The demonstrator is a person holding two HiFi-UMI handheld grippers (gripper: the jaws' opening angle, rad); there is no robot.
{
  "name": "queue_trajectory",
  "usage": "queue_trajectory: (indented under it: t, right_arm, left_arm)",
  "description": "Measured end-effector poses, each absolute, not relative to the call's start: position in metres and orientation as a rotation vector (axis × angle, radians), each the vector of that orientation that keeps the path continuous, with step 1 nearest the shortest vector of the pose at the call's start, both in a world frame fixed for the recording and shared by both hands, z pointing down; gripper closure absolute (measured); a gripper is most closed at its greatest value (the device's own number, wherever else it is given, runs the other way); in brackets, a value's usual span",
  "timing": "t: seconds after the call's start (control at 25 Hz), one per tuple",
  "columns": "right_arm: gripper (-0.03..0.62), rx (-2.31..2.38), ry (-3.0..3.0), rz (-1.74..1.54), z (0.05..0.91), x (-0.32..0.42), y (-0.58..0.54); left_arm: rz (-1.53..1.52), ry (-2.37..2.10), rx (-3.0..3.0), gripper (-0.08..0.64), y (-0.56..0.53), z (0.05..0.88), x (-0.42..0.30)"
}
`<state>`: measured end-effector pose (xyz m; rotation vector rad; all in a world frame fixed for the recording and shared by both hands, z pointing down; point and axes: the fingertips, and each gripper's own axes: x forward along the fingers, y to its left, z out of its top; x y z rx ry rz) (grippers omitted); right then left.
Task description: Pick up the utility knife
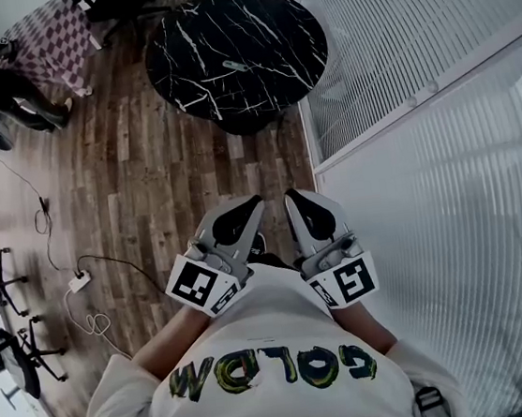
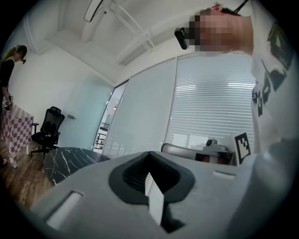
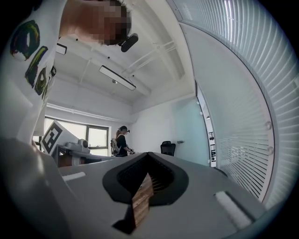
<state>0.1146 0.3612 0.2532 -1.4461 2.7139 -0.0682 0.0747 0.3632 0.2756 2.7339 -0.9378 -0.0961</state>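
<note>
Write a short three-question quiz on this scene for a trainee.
1. True or false: the knife lies on the round black table.
2. The left gripper is: A) wide open; B) shut, holding nothing; C) shut on the knife.
3. Which is nearer the glass wall: the left or the right gripper?
Key: 1 true; 2 B; 3 the right.
</note>
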Motion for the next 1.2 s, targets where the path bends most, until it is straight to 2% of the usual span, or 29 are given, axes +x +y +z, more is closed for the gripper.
queue_trajectory:
  t: [0.6, 1.2]
  right_arm:
    - [0.591, -1.423, 2.744, -0.070, 0.264, 0.115, 0.314]
    - [0.591, -1.417, 2.798, -0.096, 0.271, 0.100, 0.192]
  left_arm:
    - [-0.093, -0.973, 2.745, 0.557, 0.312, 0.285, 0.077]
    - [-0.113, -0.993, 2.713, 0.557, 0.187, 0.288, 0.058]
